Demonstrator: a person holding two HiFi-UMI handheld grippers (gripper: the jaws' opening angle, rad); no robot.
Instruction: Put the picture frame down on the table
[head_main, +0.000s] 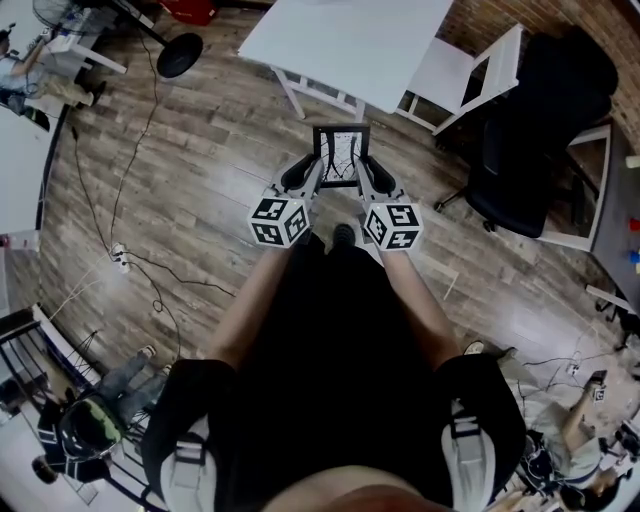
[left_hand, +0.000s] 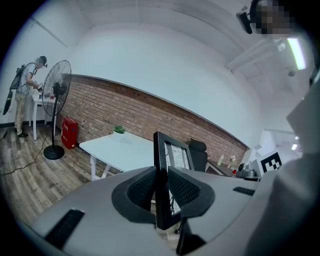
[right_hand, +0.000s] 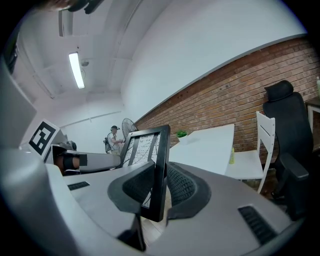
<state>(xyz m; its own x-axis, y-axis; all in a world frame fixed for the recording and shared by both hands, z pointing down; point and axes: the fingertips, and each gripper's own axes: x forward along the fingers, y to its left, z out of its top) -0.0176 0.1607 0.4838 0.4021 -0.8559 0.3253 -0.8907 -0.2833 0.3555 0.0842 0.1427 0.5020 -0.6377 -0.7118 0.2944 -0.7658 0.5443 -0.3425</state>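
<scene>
A black picture frame (head_main: 341, 155) with a white line-drawing print hangs upright in the air in front of me, over the wood floor. My left gripper (head_main: 312, 176) is shut on its left edge (left_hand: 161, 180). My right gripper (head_main: 366, 176) is shut on its right edge (right_hand: 160, 172). The white table (head_main: 350, 42) stands a short way ahead of the frame, seen also as the table (left_hand: 117, 147) in the left gripper view and the table (right_hand: 210, 145) in the right gripper view. A small green plant (left_hand: 119, 129) sits at the table's far side.
A white chair (head_main: 465, 75) and a black office chair (head_main: 535, 140) stand right of the table. A floor fan base (head_main: 180, 54) and cables (head_main: 120, 255) lie to the left. A person (left_hand: 26, 95) stands at a far white desk. A red box (left_hand: 69, 132) sits by the brick wall.
</scene>
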